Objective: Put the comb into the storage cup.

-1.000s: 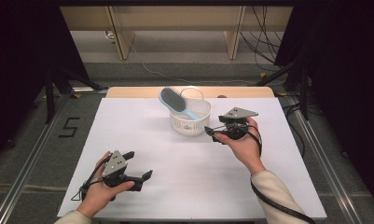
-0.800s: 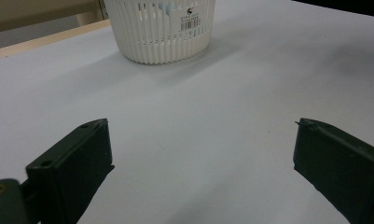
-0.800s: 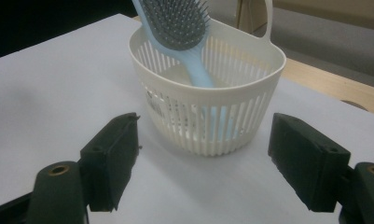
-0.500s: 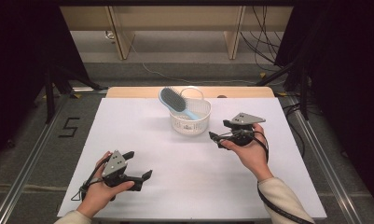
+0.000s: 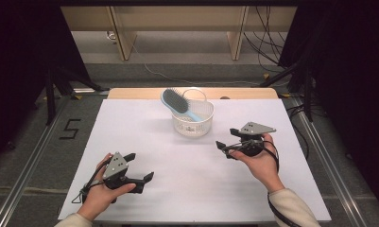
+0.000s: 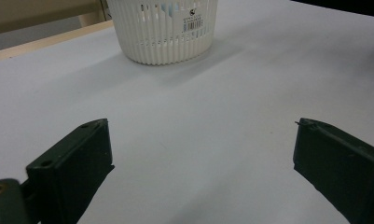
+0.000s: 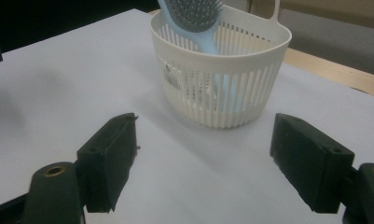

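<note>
A white slatted basket stands at the back middle of the white table; it shows close in the right gripper view and farther off in the left gripper view. A light blue hairbrush leans in it, bristle head up and out over the rim. My right gripper hovers to the right of the basket and nearer me, jaws wide apart with nothing between them. At the front left, my left gripper rests low over the table, open and empty.
The white table sheet spreads between the two hands. A wooden strip runs along its far edge. Beyond it lie a grey floor, wooden legs and cables. Metal rails flank the table.
My right hand has drawn back from the basket, toward me and to the right. The left hand has stayed where it was. The brush and basket have not moved.
</note>
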`<state>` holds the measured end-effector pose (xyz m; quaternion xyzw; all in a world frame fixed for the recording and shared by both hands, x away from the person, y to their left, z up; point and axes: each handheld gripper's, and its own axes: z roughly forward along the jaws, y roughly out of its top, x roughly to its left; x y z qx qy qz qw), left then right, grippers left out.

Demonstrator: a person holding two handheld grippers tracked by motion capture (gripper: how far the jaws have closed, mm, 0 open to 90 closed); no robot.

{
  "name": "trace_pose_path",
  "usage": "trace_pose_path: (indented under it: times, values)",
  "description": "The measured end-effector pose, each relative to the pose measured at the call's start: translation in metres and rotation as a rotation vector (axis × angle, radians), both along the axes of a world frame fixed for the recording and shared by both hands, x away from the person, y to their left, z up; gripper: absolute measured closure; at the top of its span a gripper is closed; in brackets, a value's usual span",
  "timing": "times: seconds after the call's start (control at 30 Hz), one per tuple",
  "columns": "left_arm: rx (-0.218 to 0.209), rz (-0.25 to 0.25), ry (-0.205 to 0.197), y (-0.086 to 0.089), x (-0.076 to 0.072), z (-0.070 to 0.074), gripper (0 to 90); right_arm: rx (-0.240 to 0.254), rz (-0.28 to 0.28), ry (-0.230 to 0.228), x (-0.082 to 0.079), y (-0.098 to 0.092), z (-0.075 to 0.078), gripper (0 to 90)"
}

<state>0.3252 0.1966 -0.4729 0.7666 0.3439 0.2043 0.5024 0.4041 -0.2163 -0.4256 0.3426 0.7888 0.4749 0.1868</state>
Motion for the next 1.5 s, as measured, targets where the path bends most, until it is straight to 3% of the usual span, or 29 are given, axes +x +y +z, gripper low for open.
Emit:
trace_pose_path:
  times: [0.87,1.37,1.5]
  values:
    - [0.000,0.006,0.002,0.001,0.000,0.000,4.0,0.004,-0.026,-0.003,-0.037,-0.038,-0.009,24.0]
    - [0.004,0.006,0.003,0.002,0.000,0.000,4.0,0.005,-0.029,0.005,-0.051,-0.048,-0.020,23.9]
    - [0.002,0.007,0.001,0.002,0.000,0.000,4.0,-0.007,-0.030,-0.015,-0.055,-0.048,-0.023,24.0]
